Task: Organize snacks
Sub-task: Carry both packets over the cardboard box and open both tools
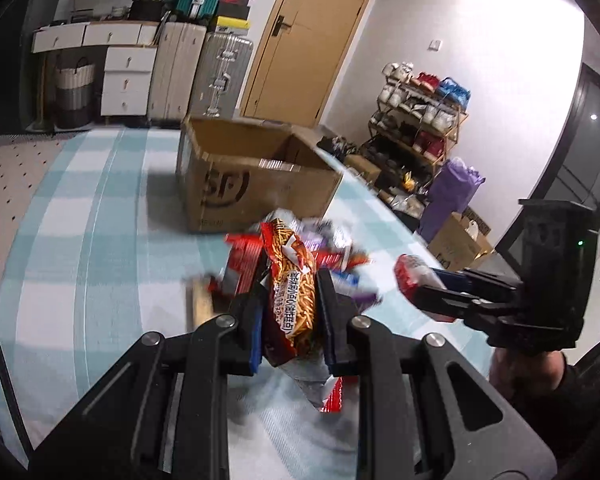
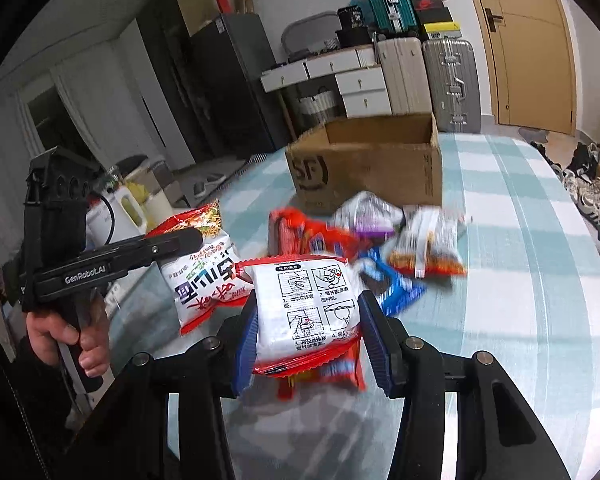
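Both tongs loaded, nothing boxed yet as far as I can see. My left gripper point(image 1: 290, 312) is clamped tight on a crisp-stick packet point(image 1: 294, 292), orange front with pale sticks printed on it, held upright and clear of the cloth; in the right wrist view the same packet point(image 2: 198, 264) shows its white face with big lettering, hanging from the black fingers at the left. My right gripper point(image 2: 308, 328) is closed on a white, red-edged packet point(image 2: 314, 312), the back panel with four little instruction drawings facing me, blue pads pressing into both sides so the pouch bulges between them. From the left wrist view that gripper point(image 1: 416, 294) sits off to the right with the red end of its packet poking forward. The remaining snack pile point(image 2: 376, 240) lies loose on the blue-and-white checked tablecloth point(image 2: 520, 240), just in front of the open cardboard box point(image 2: 372, 168): red wrappers, a purple-and-silver pouch, a blue one, a silver-and-orange one, perhaps five or six pieces, though motion blur keeps me from a firm count. The box interior that shows looks bare; its floor is hidden behind the near wall from both cameras, so I cannot rule out something lying low inside. My read: early stage, first two packets lifted, the carry to the box and the whole pile yet to do.
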`<control>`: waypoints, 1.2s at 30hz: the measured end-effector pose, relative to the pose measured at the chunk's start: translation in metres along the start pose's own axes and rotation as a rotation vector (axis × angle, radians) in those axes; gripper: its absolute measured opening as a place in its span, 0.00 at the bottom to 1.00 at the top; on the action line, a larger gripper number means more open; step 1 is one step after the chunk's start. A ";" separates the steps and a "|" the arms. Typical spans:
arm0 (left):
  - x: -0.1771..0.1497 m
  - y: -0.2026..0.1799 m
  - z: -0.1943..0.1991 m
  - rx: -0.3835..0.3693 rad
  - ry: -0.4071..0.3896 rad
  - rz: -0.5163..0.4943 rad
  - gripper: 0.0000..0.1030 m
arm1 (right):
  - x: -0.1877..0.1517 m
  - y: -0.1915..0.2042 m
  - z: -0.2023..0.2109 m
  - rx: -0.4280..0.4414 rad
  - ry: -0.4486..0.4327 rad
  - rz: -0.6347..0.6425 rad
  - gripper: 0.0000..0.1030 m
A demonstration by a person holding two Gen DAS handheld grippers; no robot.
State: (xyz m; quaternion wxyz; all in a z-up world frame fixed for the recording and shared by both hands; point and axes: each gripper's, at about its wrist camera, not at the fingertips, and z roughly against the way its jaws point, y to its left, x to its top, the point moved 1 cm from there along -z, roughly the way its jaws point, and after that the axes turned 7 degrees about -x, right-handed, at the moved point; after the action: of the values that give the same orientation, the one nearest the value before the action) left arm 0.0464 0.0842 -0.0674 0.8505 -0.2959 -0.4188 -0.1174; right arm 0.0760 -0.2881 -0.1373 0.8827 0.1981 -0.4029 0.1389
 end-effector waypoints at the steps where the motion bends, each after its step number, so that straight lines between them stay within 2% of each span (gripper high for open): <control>1: 0.007 -0.002 0.002 -0.004 -0.008 -0.004 0.18 | 0.006 0.000 0.000 0.007 -0.009 -0.001 0.46; 13: 0.106 -0.030 -0.006 -0.018 -0.033 -0.116 0.18 | 0.099 -0.006 -0.006 0.018 -0.094 0.025 0.46; 24: 0.191 -0.010 -0.045 0.027 -0.025 -0.116 0.19 | 0.180 -0.019 -0.030 -0.015 -0.120 0.035 0.46; 29: 0.216 0.005 -0.071 0.033 -0.009 -0.115 0.19 | 0.203 -0.029 -0.053 -0.023 -0.106 0.008 0.46; 36: 0.232 0.024 -0.116 0.048 0.024 -0.126 0.19 | 0.218 -0.046 -0.088 -0.029 -0.085 -0.030 0.46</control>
State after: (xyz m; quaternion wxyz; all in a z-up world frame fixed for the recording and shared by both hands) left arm 0.2752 0.0446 0.0494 0.8533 -0.2468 -0.4289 -0.1641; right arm 0.2908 -0.2697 -0.0336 0.8695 0.1969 -0.4390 0.1112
